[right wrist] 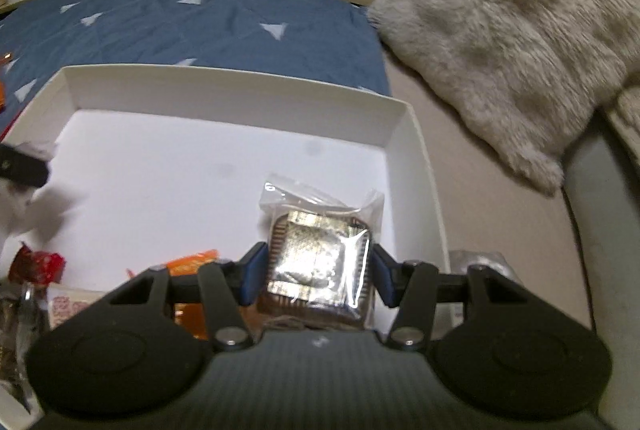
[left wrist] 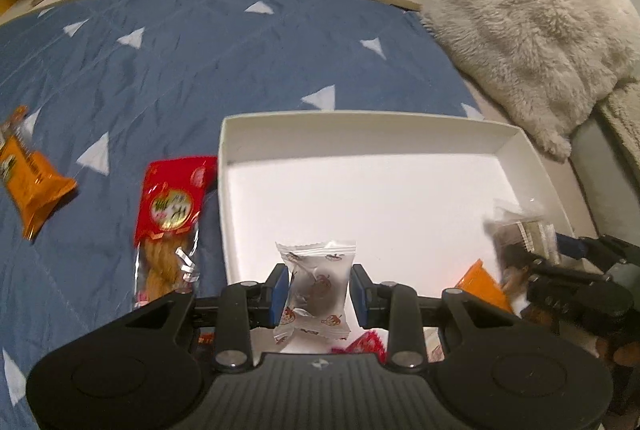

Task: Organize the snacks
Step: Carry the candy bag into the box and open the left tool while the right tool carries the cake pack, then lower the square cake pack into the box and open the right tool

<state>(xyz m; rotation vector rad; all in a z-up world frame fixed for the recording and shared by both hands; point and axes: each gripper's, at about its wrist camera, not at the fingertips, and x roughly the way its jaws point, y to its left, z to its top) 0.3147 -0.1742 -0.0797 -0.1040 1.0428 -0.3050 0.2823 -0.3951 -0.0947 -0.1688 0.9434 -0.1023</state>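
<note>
Left gripper [left wrist: 319,288] up close in left cam: clamped on a silvery wrapped candy [left wrist: 316,290], pads pressing both sides, held over the near edge of the white box [left wrist: 360,133]. Right gripper [right wrist: 316,276] in right cam: clamped on a clear-wrapped square cake [right wrist: 320,262] w/ foil top, over the box's near right corner.

Left cam only: red snack pack [left wrist: 172,213] on the blue bedspread [left wrist: 200,61], just beside the box's left wall; orange pack [left wrist: 30,181] further left, cut by frame edge. Right gripper also shows there at far right, blurred, w/ its cake.

Right cam only: red wrapper [right wrist: 38,266] and orange packet [right wrist: 192,262] in the box's near left part, partly behind the gripper body; pale printed pack below them, can't ID. Left gripper is just a dark blur at left edge.

Both: fluffy cushion [right wrist: 520,29] right of box, shelf behind w/ figurines, too soft to make out.
</note>
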